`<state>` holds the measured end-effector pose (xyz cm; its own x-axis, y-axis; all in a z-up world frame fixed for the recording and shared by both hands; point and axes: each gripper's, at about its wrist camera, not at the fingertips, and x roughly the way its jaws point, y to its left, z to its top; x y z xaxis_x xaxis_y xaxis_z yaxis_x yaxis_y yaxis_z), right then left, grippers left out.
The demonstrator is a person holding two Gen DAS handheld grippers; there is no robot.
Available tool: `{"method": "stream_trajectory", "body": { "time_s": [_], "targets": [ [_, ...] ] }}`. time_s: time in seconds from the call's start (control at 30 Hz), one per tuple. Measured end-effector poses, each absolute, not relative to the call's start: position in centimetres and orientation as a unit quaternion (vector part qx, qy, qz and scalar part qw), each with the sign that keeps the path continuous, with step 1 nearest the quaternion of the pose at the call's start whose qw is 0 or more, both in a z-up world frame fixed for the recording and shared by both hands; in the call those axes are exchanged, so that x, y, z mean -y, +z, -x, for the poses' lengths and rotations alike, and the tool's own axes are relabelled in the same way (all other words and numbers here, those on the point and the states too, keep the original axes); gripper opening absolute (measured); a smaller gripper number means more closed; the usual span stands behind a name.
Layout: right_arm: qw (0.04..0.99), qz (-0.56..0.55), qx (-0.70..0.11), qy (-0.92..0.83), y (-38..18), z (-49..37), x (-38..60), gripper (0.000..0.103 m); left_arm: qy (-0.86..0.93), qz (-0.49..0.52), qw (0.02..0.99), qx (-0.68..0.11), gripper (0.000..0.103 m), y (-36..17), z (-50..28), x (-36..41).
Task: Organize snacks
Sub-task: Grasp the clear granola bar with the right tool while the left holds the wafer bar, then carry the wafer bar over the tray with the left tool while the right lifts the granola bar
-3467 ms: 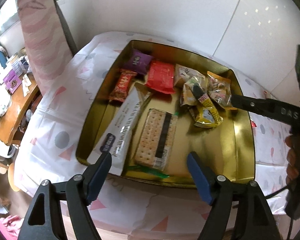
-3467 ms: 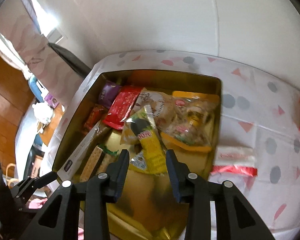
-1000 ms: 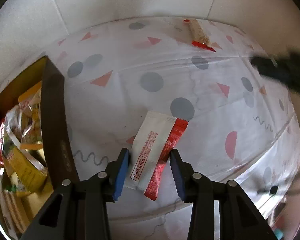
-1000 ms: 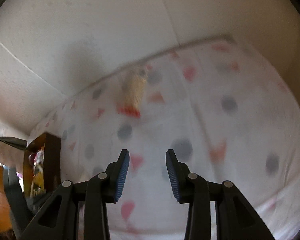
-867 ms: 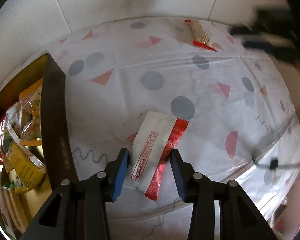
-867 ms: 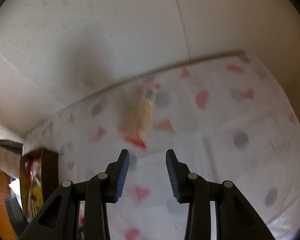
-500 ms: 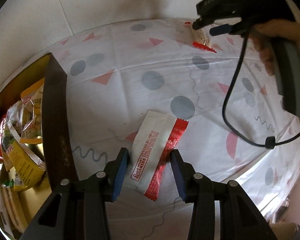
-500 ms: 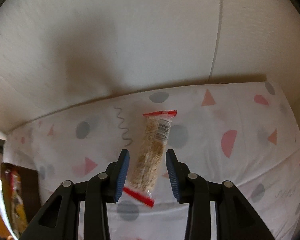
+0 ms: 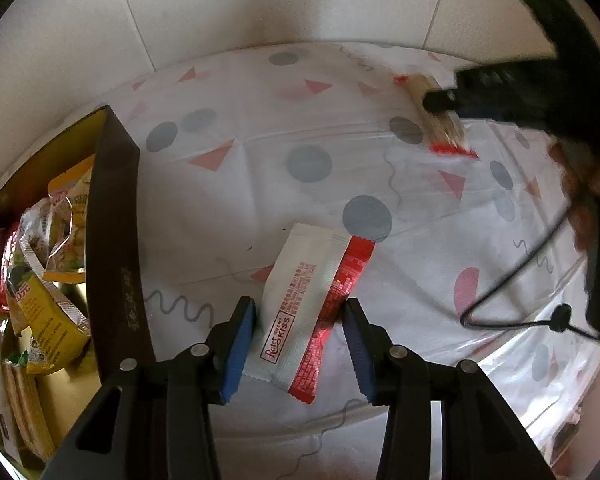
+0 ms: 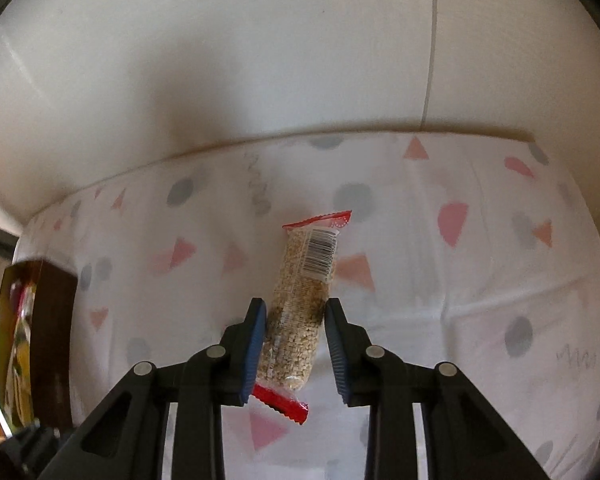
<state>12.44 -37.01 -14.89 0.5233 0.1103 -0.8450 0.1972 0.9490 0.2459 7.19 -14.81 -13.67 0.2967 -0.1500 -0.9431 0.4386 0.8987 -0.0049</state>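
While both grippers' jaws are being held open, each wrapper is being straddled lengthwise: the Rater Kiss packet [image 9: 312, 304] by the left gripper [image 9: 300, 344] at lower centre, the grain bar [image 10: 300, 308] by the right gripper [image 10: 296, 348].

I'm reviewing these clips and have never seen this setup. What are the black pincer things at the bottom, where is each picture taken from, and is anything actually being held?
No robot here: a person holds a two-finger tool in each hand, and each tool carries a fisheye camera looking along its fingers.

The left gripper has its jaws open on either side of a white and red snack packet lying on the patterned tablecloth. The gold tin of snacks stands beside it.

The right gripper, also seen in the left view, straddles a clear grain bar. Its jaws look close but not clamped, so nothing appears to be held.
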Motion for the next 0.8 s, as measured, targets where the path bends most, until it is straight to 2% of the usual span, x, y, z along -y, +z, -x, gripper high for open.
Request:
{"method": "stream_trajectory", "body": {
  "time_s": [0.4, 0.5, 0.8],
  "targets": [
    [0.859, -0.147, -0.49, -0.028, -15.4, -6.8, 35.3, 0.03, -0.2, -0.135, 0.799, -0.551, 0.051, -14.1, -6.7, 15.2],
    [0.857, -0.156, -0.49, -0.028, -15.7, -5.5, 35.0, 0.03, -0.209, -0.138, 0.798, -0.548, 0.041, -14.1, -6.5, 15.0],
    [0.853, -0.187, -0.487, -0.031, -16.0, -2.8, 34.5, 0.03, -0.233, -0.106, 0.794, -0.552, 0.035, -13.7, -5.9, 13.9]
  ]
}}
